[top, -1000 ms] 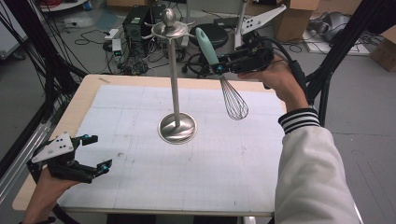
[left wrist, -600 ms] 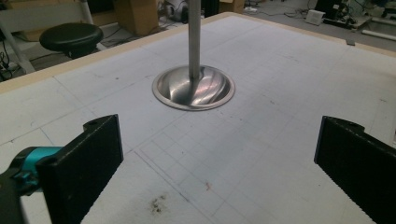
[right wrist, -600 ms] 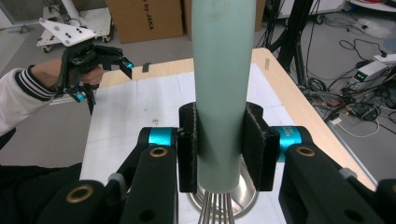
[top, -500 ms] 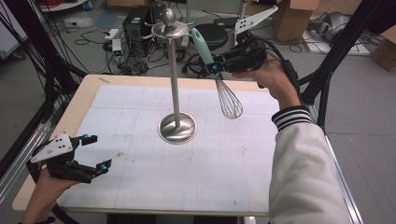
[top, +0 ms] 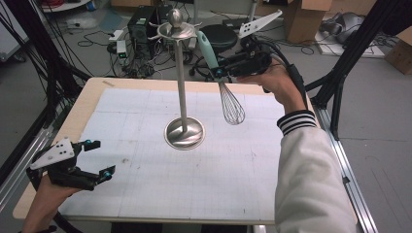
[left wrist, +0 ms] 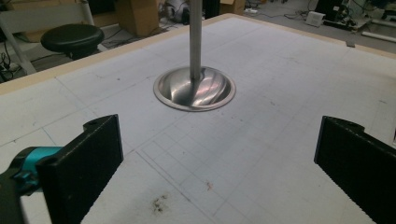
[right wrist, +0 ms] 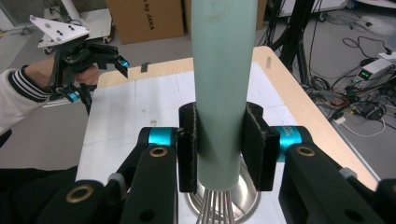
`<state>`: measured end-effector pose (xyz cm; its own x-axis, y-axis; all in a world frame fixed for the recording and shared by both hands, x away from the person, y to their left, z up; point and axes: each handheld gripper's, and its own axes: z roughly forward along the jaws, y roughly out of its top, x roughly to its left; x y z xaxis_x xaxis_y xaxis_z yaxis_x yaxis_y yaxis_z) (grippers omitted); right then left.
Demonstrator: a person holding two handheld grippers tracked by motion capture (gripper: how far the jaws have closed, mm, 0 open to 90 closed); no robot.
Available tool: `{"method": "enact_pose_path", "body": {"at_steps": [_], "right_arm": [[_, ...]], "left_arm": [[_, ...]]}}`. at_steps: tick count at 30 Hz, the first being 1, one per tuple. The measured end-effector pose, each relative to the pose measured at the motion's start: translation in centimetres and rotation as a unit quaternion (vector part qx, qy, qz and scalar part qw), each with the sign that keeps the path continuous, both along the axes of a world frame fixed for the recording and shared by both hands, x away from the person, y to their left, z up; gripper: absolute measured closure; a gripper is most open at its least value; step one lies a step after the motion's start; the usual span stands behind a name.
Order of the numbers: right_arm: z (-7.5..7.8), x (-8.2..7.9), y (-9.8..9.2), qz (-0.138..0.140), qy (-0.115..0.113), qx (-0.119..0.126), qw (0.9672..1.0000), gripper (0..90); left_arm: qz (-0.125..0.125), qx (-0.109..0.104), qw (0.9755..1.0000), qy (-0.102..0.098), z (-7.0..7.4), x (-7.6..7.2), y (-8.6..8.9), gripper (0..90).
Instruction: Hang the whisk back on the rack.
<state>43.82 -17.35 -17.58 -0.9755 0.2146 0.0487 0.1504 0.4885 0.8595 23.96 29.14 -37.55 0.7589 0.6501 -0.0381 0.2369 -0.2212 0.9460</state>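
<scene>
A steel hanging stand (top: 183, 87) rises from a round base (top: 184, 133) (left wrist: 194, 88) at the middle of the table, with small hooks around its knobbed top (top: 174, 26). My right gripper (top: 219, 68) (right wrist: 219, 144) is shut on the pale green handle (top: 208, 47) (right wrist: 223, 84) of a wire whisk. The wires (top: 232, 107) hang down to the right of the pole, and the handle's upper end leans close to the stand's top. At the table's near left corner my left gripper (top: 99, 158) (left wrist: 212, 163) is open with nothing between its fingers.
A white gridded mat (top: 218, 165) covers the wooden table (top: 82, 104). Behind the table stand a black stool (top: 221, 34), cardboard boxes (top: 303, 14), electronics and loose cables on the floor. Black frame posts (top: 350, 53) rise at the right.
The right gripper has carried the whisk left, closer to the stand's top. The left gripper has not moved.
</scene>
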Motion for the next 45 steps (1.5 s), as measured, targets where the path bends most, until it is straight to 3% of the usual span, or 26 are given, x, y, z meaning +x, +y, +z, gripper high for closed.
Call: {"method": "enact_pose_path", "body": {"at_steps": [10,16,19,20,21,25,29,33,41,45], "right_arm": [[-0.4,0.3,1.0,0.002,0.008,0.000,1.0000,69.1],[-0.7,0.6,1.5,0.006,0.000,0.004,1.0000,69.0],[-0.7,0.5,1.7,0.006,0.010,0.003,0.9999,69.0],[-0.8,0.7,1.7,0.006,-0.003,0.004,1.0000,69.0],[-0.8,0.6,1.8,0.006,0.008,0.003,0.9999,69.0],[-1.0,0.9,2.1,0.008,-0.003,0.006,0.9999,68.9],[-1.1,0.8,2.4,0.008,0.007,0.007,0.9999,68.8],[-1.1,0.8,2.5,0.007,0.002,0.005,1.0000,68.6],[-1.2,0.7,2.4,-0.026,0.004,-0.010,0.9996,59.5],[-1.1,0.2,2.1,-0.027,0.000,0.001,0.9996,53.8]], "left_arm": [[0.002,-0.001,1.0000,-0.001,0.1,0.0,0.1,1.7],[0.001,-0.002,1.0000,-0.001,0.1,0.0,0.1,1.7],[0.000,-0.002,1.0000,-0.001,0.1,0.0,0.1,1.7],[-0.001,-0.002,1.0000,-0.001,0.1,0.0,0.1,1.7],[-0.002,-0.002,1.0000,-0.001,0.1,0.0,0.0,1.7],[-0.002,-0.002,1.0000,-0.001,0.0,0.0,0.1,1.7],[-0.002,-0.002,1.0000,-0.001,0.1,0.0,0.1,1.7],[-0.001,-0.002,1.0000,-0.002,0.1,0.0,0.0,1.7],[0.000,-0.005,1.0000,-0.002,0.1,-0.1,0.0,1.7],[-0.001,-0.003,1.0000,-0.002,0.1,0.0,0.1,1.7]]}}
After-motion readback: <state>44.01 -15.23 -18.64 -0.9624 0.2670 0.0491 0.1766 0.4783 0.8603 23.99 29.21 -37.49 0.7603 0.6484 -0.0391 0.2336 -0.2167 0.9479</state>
